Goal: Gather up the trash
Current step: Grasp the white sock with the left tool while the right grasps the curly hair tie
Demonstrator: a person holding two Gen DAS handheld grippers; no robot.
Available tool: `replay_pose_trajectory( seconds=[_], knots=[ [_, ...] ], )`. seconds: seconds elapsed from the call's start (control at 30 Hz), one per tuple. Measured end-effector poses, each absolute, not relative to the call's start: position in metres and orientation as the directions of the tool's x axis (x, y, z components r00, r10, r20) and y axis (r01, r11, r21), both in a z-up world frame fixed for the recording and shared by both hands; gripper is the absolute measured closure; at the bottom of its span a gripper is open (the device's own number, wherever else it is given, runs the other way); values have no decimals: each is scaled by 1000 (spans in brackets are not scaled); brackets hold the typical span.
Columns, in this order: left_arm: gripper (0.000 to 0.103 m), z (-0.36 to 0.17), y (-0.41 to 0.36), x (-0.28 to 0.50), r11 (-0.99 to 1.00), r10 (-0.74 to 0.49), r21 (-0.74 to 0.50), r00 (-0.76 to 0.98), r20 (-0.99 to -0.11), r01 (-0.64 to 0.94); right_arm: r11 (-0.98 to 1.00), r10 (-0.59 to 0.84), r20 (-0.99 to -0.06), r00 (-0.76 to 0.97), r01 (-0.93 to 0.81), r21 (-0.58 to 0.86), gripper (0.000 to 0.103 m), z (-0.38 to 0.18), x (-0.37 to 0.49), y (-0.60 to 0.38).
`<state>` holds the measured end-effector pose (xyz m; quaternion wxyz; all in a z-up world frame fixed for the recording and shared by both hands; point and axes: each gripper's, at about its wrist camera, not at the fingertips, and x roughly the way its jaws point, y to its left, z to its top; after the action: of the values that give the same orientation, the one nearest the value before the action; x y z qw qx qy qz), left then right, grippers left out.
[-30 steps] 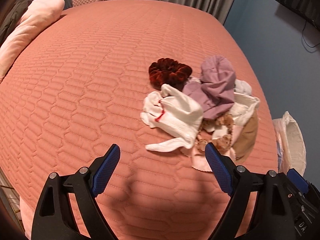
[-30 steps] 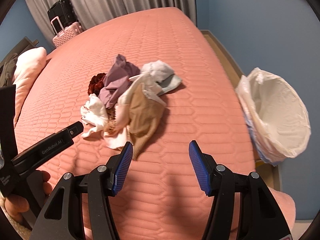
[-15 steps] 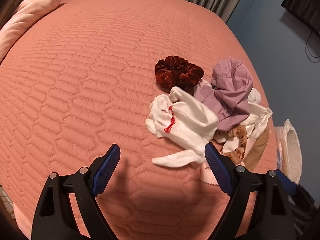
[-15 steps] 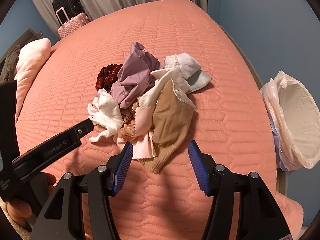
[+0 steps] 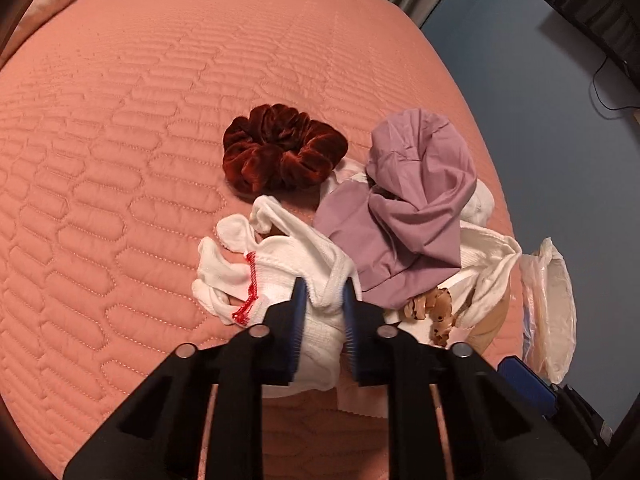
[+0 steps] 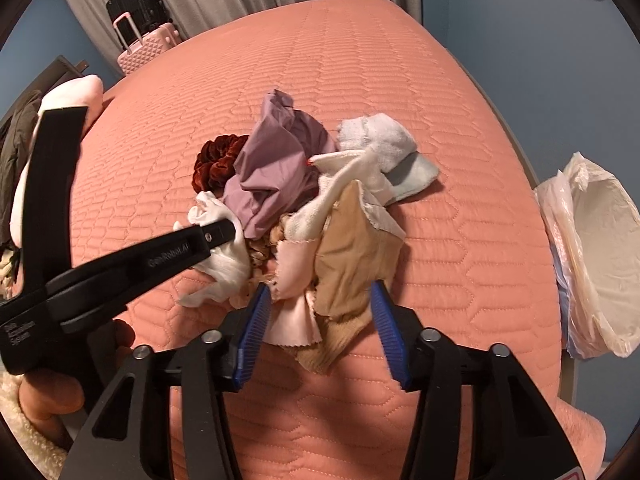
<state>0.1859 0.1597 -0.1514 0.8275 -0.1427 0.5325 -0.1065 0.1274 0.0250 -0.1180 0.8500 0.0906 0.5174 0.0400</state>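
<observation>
A heap of cloth scraps lies on the pink quilted bed (image 5: 120,160). My left gripper (image 5: 323,300) is shut on a white sock with red stitching (image 5: 276,268), also in the right wrist view (image 6: 224,264). Behind it lie a dark red velvet scrunchie (image 5: 280,148) and a mauve cloth (image 5: 408,208). My right gripper (image 6: 318,312) is open, its fingers either side of a tan cloth (image 6: 352,256) and a pale pink scrap (image 6: 294,276). A white-lined bin (image 6: 596,248) stands off the bed's right edge.
A white and pale blue cloth (image 6: 384,148) lies at the heap's far side. A pink suitcase (image 6: 144,44) and a black one stand by grey curtains. A pillow (image 6: 60,100) lies at the far left. A blue wall runs along the right.
My left gripper moved forward and closed on the white sock. My right gripper moved forward until its open fingers straddle the tan cloth.
</observation>
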Motion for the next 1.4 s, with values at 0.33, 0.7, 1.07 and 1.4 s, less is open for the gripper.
replay_pose_trajectory(
  seconds=[0.33,0.7,1.07,1.4],
  knots=[
    [94,-140,191,176,931,-327,-364,441,-836,0,980,195,-845,497,-64,188,70,-101,168,53],
    [93,-139,184,177,936,-320,-352,433,-843,7,987,158,-903,399,-25,161,70,-151,171,43],
    [93,-128,178,166,937,-328,-348,437,-837,36,976,204,-890,408,-14,218,92,-143,157,40],
    [94,-87,155,152,930,-356,-350,492,-794,108,964,244,-827,507,-38,261,92,-83,136,35]
  ],
)
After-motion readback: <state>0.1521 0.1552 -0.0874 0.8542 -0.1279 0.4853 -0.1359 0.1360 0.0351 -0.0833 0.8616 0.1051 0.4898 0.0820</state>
